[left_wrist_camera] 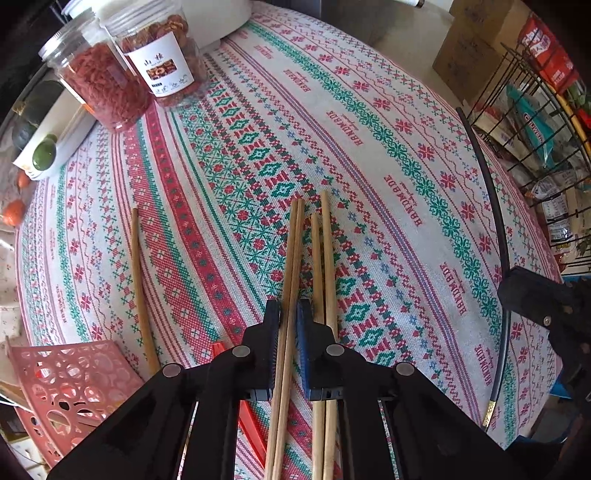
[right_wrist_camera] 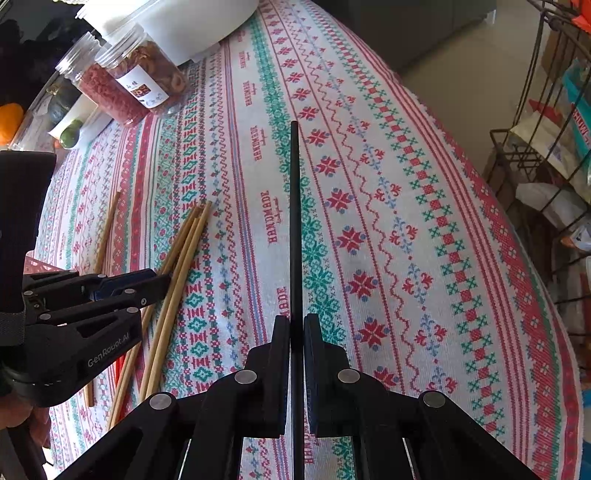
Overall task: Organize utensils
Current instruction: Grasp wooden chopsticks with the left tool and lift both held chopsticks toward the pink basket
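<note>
My left gripper (left_wrist_camera: 288, 308) is shut on a pair of wooden chopsticks (left_wrist_camera: 293, 254) that point away over the patterned tablecloth. Another wooden pair (left_wrist_camera: 324, 251) lies just right of them, and a single wooden chopstick (left_wrist_camera: 139, 288) lies to the left. My right gripper (right_wrist_camera: 297, 321) is shut on a black chopstick (right_wrist_camera: 294, 206) that points straight ahead above the cloth. The black chopstick also shows in the left wrist view (left_wrist_camera: 493, 206), and the left gripper shows in the right wrist view (right_wrist_camera: 159, 278) beside the wooden chopsticks (right_wrist_camera: 181, 258). A pink perforated basket (left_wrist_camera: 70, 380) sits at the near left.
Two clear plastic jars of dried food (left_wrist_camera: 122, 70) stand at the far left, next to a white tray with green fruit (left_wrist_camera: 46, 147). A white bowl (right_wrist_camera: 184, 22) sits behind the jars. A black wire rack of packets (left_wrist_camera: 535, 122) stands off the table's right edge. A red flat item (left_wrist_camera: 251, 421) lies under the left gripper.
</note>
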The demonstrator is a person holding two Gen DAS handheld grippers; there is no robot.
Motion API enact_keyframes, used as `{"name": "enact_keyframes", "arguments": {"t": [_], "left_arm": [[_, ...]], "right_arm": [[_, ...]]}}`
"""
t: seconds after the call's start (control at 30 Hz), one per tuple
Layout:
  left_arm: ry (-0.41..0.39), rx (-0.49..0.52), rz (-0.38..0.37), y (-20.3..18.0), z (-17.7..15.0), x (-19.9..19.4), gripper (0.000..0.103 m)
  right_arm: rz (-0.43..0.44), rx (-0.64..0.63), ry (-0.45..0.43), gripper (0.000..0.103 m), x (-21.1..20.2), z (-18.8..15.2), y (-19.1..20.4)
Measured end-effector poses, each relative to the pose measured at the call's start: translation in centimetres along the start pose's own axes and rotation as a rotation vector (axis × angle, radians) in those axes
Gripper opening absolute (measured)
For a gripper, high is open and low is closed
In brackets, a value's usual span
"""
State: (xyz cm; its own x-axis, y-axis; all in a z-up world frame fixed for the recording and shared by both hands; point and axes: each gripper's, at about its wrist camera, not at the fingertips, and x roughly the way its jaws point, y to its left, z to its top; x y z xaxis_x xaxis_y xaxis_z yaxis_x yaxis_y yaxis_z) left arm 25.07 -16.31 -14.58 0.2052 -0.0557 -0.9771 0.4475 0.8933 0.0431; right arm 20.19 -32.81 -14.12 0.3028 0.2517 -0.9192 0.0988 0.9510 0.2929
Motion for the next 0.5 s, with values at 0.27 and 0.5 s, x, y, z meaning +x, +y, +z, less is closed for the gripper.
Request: {"name": "enact_keyframes", "arguments": {"t": [0.27,0.5], "left_arm": [[-0.204,0.008,-0.05,1.2,-5.2,-7.2,0.009],[-0.38,-0.01,-0.064,2.4,-10.5,-13.3,0.009]], "right_arm": [[0.021,-0.009,-0.063,0.006,-1.7,-0.3,1.5],[0.056,-0.056,-0.135,0.006,-4.7,-1.6,4.0]]}}
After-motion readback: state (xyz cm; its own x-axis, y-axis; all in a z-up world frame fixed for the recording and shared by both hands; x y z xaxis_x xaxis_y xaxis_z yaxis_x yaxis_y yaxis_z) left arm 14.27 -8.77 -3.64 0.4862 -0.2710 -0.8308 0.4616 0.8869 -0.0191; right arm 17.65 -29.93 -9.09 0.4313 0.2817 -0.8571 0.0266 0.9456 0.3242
